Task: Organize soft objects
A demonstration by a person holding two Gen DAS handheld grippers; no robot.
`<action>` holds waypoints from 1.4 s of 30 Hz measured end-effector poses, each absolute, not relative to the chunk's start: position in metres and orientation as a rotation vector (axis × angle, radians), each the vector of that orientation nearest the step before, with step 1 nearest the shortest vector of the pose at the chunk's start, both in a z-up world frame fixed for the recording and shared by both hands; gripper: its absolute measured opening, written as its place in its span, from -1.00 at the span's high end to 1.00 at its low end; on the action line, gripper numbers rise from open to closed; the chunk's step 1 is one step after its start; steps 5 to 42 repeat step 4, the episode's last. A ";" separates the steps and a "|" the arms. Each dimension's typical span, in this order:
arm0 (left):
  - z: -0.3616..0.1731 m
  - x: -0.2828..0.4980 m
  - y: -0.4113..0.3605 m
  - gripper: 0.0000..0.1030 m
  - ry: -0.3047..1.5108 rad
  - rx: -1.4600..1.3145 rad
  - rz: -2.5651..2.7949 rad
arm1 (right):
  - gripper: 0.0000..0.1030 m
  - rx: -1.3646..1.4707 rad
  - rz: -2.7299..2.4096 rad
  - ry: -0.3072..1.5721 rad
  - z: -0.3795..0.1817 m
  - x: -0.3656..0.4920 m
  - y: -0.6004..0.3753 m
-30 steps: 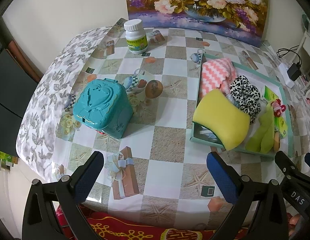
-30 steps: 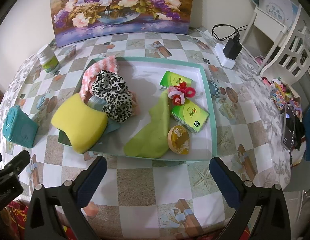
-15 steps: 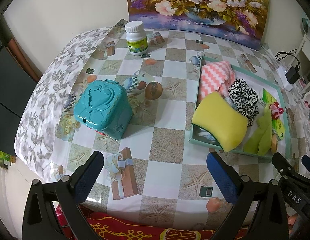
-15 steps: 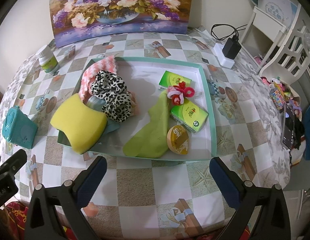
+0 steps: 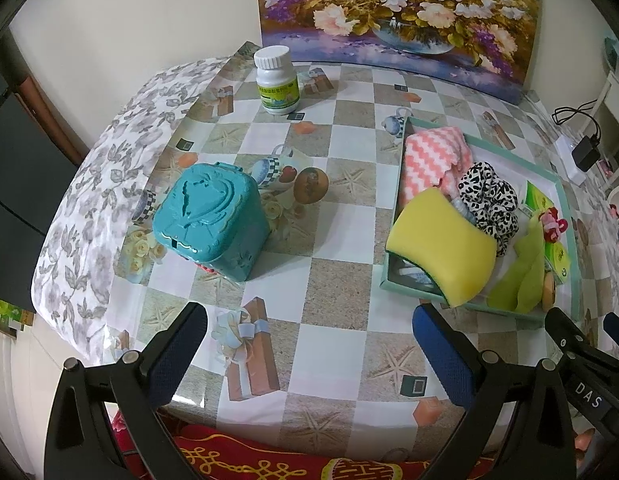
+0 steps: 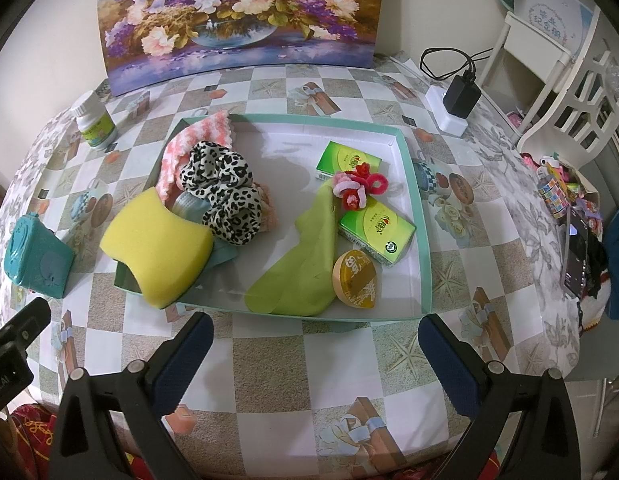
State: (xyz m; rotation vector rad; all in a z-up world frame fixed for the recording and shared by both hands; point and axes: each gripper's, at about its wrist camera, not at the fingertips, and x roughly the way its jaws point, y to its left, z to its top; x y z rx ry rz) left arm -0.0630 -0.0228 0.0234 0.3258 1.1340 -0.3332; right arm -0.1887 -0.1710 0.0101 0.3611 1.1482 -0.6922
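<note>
- Sitting in the teal-rimmed tray (image 6: 425,264) are the soft things: a yellow sponge (image 6: 159,250) propped over the tray's near left corner, a leopard-print scrunchie (image 6: 223,194) just behind it, a pink zigzag cloth (image 6: 193,140) at the far left, a green cloth (image 6: 305,264) lying flat near the middle, and a red-and-pink hair tie (image 6: 357,190).
- Mixed among them are hard items: two green boxes (image 6: 375,234) and a round orange tin (image 6: 355,282). The hair tie lies against both boxes, and the green cloth touches the tin.
- Outside the tray, well to its left, stands a closed teal box (image 5: 211,222); a white pill bottle (image 5: 276,80) sits farther back.
- The right gripper (image 6: 315,356) hovers over the table's near edge facing the tray, jaws spread wide and empty. The left gripper (image 5: 309,350) is likewise spread and empty, aimed between the teal box and the tray.
- Risks, as I judge them: the sponge overhangs the rim, so a nudge rather than a clean pinch could tip it onto the table; grabbing the hair tie may drag a box along; a shallow pinch on the flat green cloth could slip; the light tray may slide if pushed.
</note>
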 end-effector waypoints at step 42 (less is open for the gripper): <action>0.023 -0.063 -0.024 -0.98 1.133 0.326 -0.340 | -1.00 0.360 -0.692 1.148 0.010 -0.189 -0.172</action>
